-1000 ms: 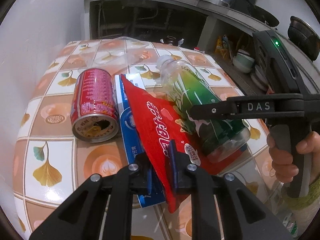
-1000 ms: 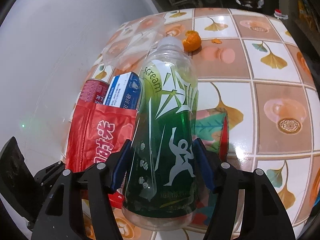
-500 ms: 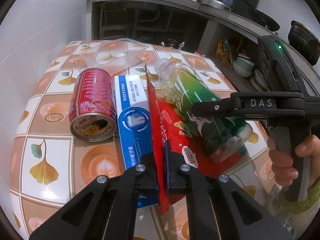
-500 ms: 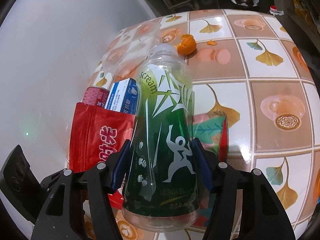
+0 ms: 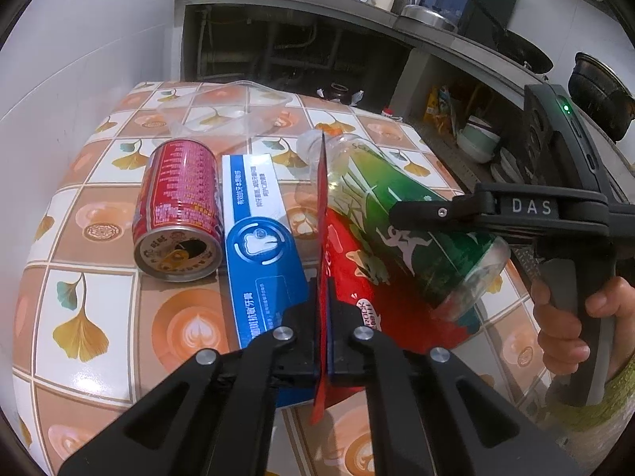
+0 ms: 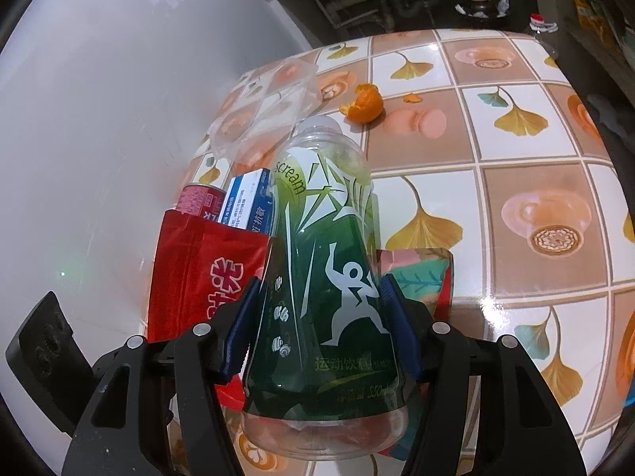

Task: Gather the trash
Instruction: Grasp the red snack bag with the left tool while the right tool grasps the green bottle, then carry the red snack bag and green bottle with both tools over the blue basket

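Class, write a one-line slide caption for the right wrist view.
Right tool clamps a green bottle over a red packet on the tiled table.

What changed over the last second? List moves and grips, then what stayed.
The left gripper closed on the red foil snack bag and stood it on edge. The right gripper kept its grip on the green plastic bottle. The red can and blue toothpaste box stayed put.

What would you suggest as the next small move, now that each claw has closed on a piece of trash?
Probably lift both straight up off the table. The left claw pinches the red bag edge-on, and the right claw clamps the green bottle, whose base overlaps the bag, so raising them together should avoid dragging one across the other.
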